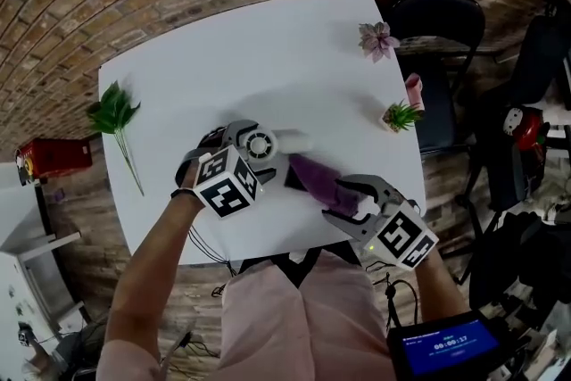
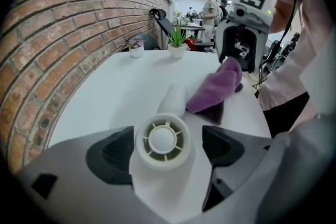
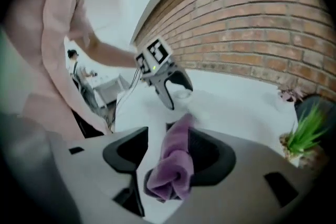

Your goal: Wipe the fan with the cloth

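Note:
My left gripper (image 1: 253, 141) is shut on a small white fan (image 2: 163, 140). The fan's round grille faces up between the two dark pads, and its handle (image 2: 174, 99) points away across the white table (image 1: 223, 58). A purple cloth (image 1: 314, 177) lies bunched just right of the fan, one end over the handle. My right gripper (image 1: 355, 195) is open around the cloth's near end (image 3: 173, 168). In the right gripper view the cloth rests against the right pad, with a gap to the left pad.
A leafy green sprig (image 1: 116, 116) lies at the table's left edge. A pink succulent (image 1: 377, 39) and a small green potted plant (image 1: 401, 115) stand near the right edge, beside a black chair (image 1: 437, 22). A brick wall runs behind the table.

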